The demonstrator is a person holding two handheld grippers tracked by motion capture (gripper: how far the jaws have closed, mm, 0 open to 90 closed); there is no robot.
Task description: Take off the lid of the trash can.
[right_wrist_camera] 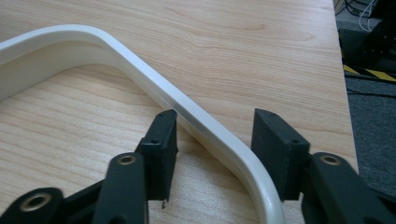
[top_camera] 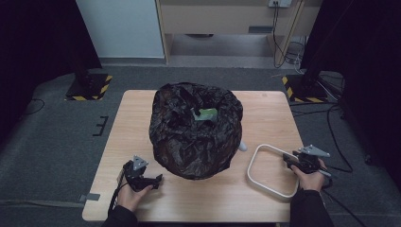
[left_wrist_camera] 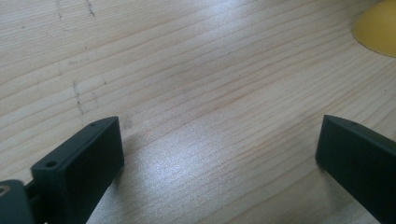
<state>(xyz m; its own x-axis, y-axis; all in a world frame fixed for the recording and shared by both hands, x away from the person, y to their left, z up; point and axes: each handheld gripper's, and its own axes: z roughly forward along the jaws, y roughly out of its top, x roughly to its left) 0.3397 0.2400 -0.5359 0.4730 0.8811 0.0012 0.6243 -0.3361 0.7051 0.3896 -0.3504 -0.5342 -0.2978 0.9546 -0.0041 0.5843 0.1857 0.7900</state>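
- From above, in the high view, the white frame [top_camera: 273, 171] lies flat on the table [top_camera: 142, 137], and the right gripper [top_camera: 289, 160] is at the frame's right side, its jaws reaching over the rim. The left gripper [top_camera: 153, 179] rests well apart from the frame, just beside the near edge of the black bag [top_camera: 195, 130], which stands between the two hands. A green scrap [top_camera: 206, 113] sits in the bag's mouth. The right hand is plainly the nearer one to the frame.
- Along the left gripper's own view, its jaws are spread wide over bare wood with nothing between them; a yellow thing [left_wrist_camera: 379, 28] shows ahead and to one side, too cropped to name.
- Along the right gripper's own view, the frame's rim [right_wrist_camera: 196, 119] runs slantwise through the gap, from ahead of one jaw back past the other. The jaws are spread, one on each side of the rim; whether either touches it I cannot tell. A pinch would likely need only closing.
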